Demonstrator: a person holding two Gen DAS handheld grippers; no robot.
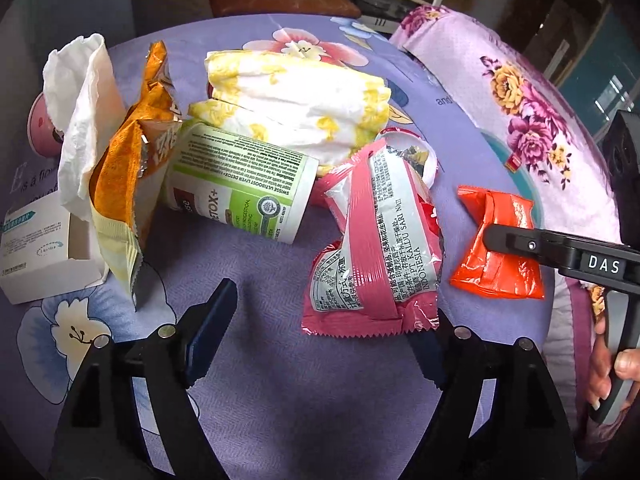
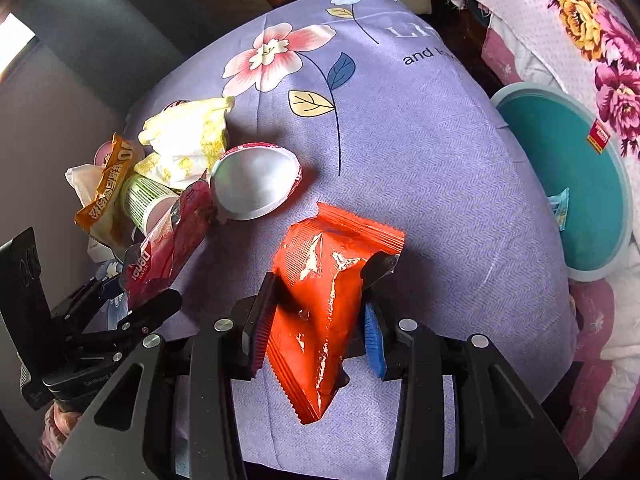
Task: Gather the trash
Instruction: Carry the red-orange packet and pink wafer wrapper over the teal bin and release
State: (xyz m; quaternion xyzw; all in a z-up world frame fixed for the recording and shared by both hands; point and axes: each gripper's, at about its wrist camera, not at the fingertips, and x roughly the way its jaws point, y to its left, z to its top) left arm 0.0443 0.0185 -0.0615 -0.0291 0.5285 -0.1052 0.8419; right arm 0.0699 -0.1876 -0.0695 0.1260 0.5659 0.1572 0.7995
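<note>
An orange-red snack wrapper [image 2: 324, 304] lies on the purple flowered cloth between the fingers of my right gripper [image 2: 320, 312], which press its sides; it also shows in the left wrist view [image 1: 496, 256]. My left gripper [image 1: 328, 332] is open, its right finger under the edge of a pink and silver wrapper [image 1: 372, 248], also seen from the right wrist [image 2: 168, 252]. Behind lie a green-labelled bottle [image 1: 240, 196], an orange chip bag [image 1: 124, 176], a white tissue [image 1: 80, 120], a yellow-white pad [image 1: 296, 104] and a white cup lid [image 2: 256, 180].
A teal round bin [image 2: 572, 184] with a small blue packet inside stands at the right of the cloth, against a pink flowered quilt [image 2: 592, 32]. A small white box [image 1: 40, 252] lies at the left. A brown seat [image 1: 280, 0] is behind the table.
</note>
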